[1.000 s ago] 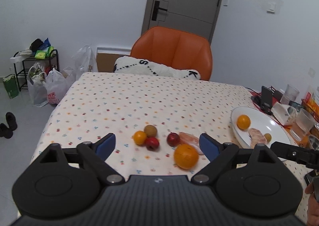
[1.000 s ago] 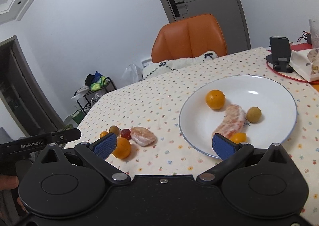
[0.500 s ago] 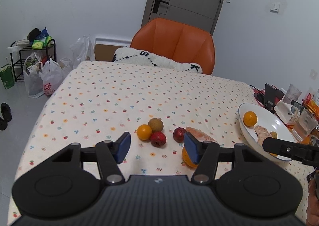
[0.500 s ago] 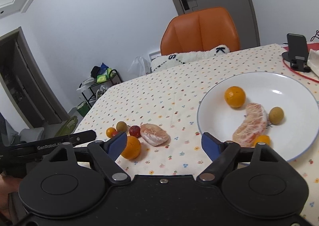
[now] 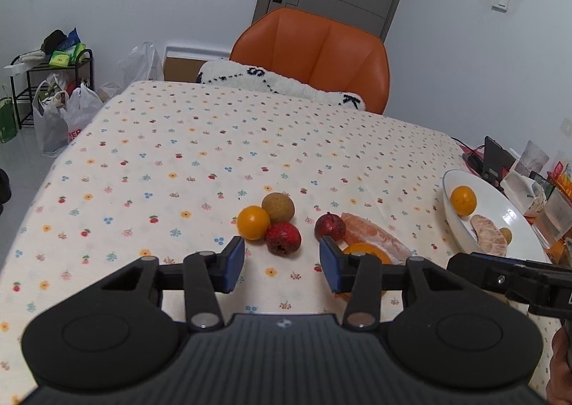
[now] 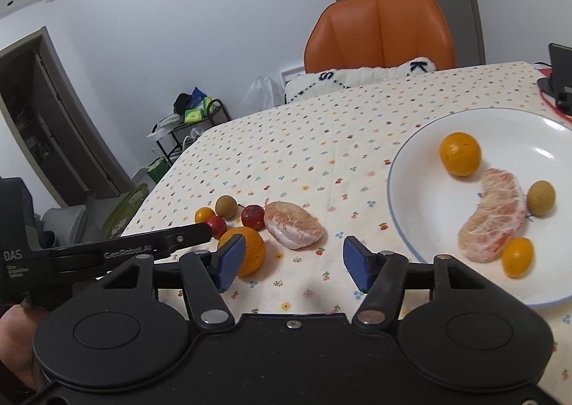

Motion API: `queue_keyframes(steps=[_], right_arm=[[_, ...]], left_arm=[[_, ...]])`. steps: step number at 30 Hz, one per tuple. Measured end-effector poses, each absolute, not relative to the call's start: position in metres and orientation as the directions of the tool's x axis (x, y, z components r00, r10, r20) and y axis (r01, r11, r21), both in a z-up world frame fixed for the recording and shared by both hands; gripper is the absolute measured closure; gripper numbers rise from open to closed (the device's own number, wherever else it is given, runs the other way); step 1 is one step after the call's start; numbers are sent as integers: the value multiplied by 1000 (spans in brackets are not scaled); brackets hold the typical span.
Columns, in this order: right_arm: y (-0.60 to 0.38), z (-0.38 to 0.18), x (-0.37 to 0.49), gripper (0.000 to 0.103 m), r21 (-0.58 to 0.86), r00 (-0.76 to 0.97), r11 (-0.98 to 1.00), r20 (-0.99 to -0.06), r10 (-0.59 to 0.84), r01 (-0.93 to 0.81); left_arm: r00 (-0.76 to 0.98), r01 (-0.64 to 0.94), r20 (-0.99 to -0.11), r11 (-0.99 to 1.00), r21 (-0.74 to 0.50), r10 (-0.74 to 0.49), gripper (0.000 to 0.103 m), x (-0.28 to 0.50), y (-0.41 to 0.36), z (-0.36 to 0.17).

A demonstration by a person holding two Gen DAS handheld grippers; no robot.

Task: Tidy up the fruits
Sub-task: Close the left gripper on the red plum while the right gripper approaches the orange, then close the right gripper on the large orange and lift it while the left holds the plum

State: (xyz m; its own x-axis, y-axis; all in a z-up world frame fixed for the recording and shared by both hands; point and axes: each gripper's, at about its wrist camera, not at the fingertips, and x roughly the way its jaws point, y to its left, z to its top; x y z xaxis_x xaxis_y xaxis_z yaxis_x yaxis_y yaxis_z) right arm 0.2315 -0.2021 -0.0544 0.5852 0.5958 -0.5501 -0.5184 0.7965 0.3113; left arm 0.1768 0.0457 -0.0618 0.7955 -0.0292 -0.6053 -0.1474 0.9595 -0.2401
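Hovering parted over the tablecloth (image 5: 178, 140), left gripper (image 5: 282, 263) empty; right gripper (image 6: 291, 262) parted too; peeled pink pomelo wedge (image 6: 293, 228) lies lengthwise left-right beside the orange (image 6: 248, 249).

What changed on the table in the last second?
Both grippers narrowed their openings, the left gripper more than the right gripper, though neither grasps anything. The loose fruits, including the big orange and pomelo wedge, and the plate stayed put.
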Motion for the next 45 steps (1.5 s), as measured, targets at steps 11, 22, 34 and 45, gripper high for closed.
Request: queue_keyframes(steps=[11,22,34,45], right_arm=[[-185,-63,240,47,318,534,764,-566,628,-562],[-165,-70,242,48,320,498,743,-580,645,-588],[-148,-76,241,67,321,477,732,-590,651,-601],[-177,-61,231,91,330,530,744,-540,654,-581]], left_arm=[[787,-144,-616,956,-254,-45,73,192,45,-74],[794,-147,-607,955,-258,-42,81,189,54,-73],[797,-157,-603,953,-260,-33,81,174,64,-69],[814,-118,-579,963,-241,-45,81,167,43,-52]])
